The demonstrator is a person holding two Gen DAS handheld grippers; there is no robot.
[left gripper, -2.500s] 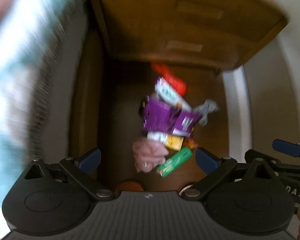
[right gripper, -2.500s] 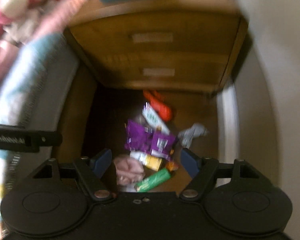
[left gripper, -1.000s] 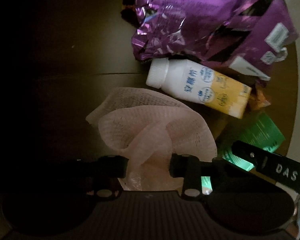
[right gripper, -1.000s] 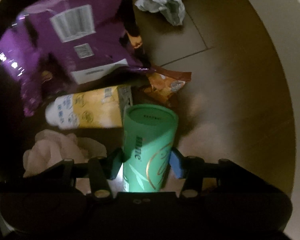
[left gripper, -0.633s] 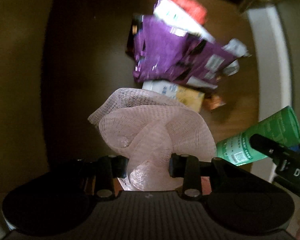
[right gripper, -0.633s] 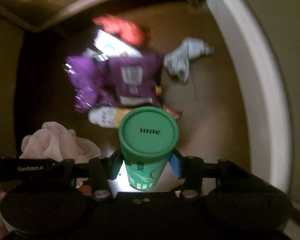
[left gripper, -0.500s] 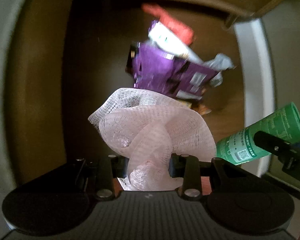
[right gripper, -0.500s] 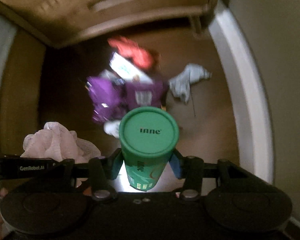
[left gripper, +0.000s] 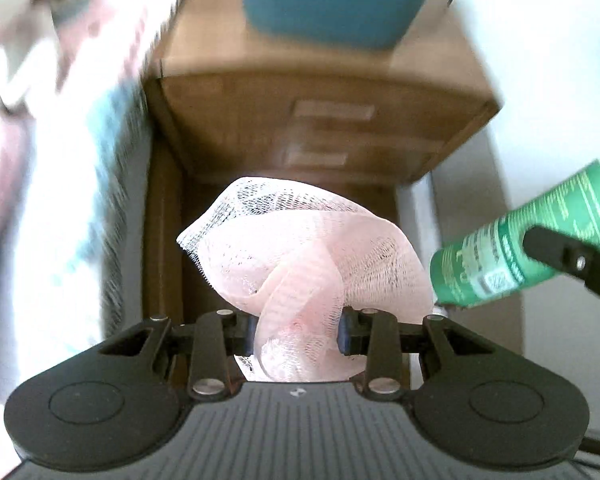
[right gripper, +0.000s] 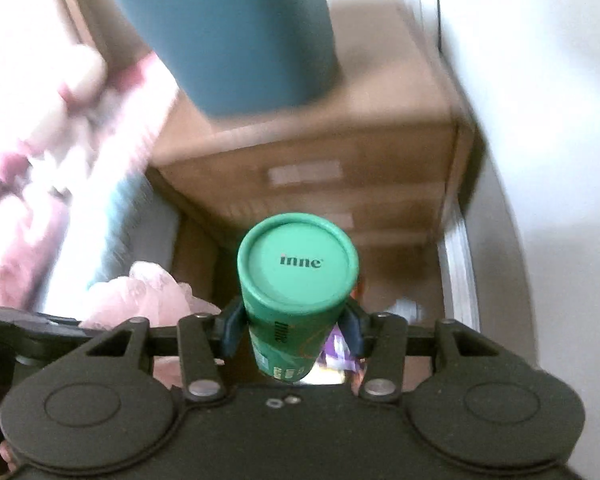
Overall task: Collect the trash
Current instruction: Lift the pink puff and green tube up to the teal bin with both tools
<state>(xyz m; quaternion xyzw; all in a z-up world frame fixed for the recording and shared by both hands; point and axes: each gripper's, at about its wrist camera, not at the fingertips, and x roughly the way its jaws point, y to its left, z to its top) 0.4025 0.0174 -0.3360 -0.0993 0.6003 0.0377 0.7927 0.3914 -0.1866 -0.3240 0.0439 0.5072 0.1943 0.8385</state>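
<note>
Left wrist view: left gripper (left gripper: 298, 330) clenched on a pink mesh net (left gripper: 308, 256), which bulges forward above the jaws. Green tube (left gripper: 516, 248) at right edge, carried by the other tool. Wooden nightstand (left gripper: 324, 120) ahead, teal bin (left gripper: 332, 0) on top (blurred).

Right wrist view: right gripper (right gripper: 294, 328) grasping the green tube (right gripper: 296, 280), lid toward camera. Net (right gripper: 148, 296) at left. Purple wrapper (right gripper: 340, 354) on the floor below.

The net (left gripper: 300, 264) is a soft pink open-weave mesh, slightly sheer; the green tube (right gripper: 296, 280) looks like matt printed cardboard with a smooth lid; the cabinet (left gripper: 324, 112) is brown wood with a dull finish; the bin (right gripper: 228, 28) is smooth matt teal.
</note>
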